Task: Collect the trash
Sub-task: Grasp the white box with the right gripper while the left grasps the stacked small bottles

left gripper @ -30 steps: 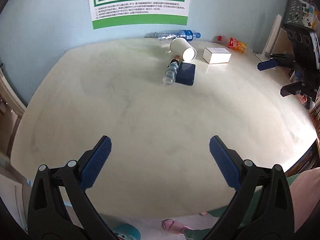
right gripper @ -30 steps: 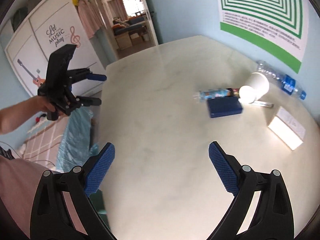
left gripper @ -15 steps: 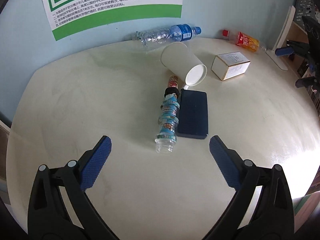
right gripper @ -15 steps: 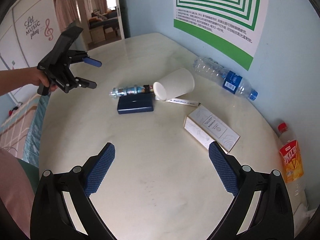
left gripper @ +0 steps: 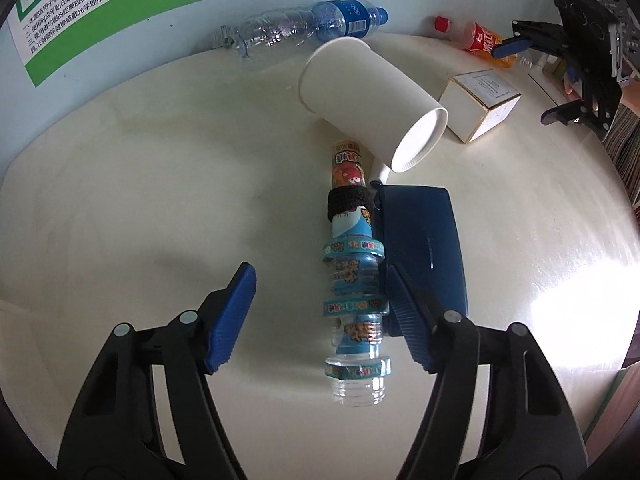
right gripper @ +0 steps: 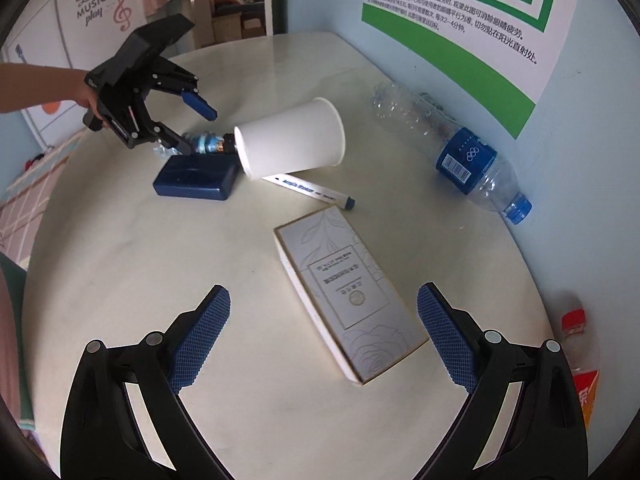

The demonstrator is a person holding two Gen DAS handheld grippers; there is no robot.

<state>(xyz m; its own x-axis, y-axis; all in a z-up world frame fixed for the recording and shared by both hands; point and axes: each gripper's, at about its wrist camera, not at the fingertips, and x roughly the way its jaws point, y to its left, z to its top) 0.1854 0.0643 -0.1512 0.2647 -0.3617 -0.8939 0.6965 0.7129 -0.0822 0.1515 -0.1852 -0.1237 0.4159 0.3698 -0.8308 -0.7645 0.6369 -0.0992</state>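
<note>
A small clear bottle with a blue patterned label [left gripper: 354,284] lies on the cream table, base toward me. My left gripper [left gripper: 320,316] is open, its fingers on either side of the bottle's lower half, the right finger over a dark blue case [left gripper: 424,256]. It also shows in the right wrist view [right gripper: 188,124]. A white paper cup [left gripper: 372,100] lies on its side beyond. My right gripper [right gripper: 324,336] is open over a white carton box [right gripper: 348,292]. A crushed clear water bottle [right gripper: 448,148] lies by the wall.
A white marker [right gripper: 312,190] lies under the cup. An orange drink bottle [right gripper: 580,364] lies at the table's right edge by the wall. A green striped poster [right gripper: 472,4] hangs on the blue wall. A wardrobe and an open doorway stand beyond the table.
My left gripper has moved forward over the table until its fingers flank the small bottle. My right gripper has swung toward the wall and come in over the carton box.
</note>
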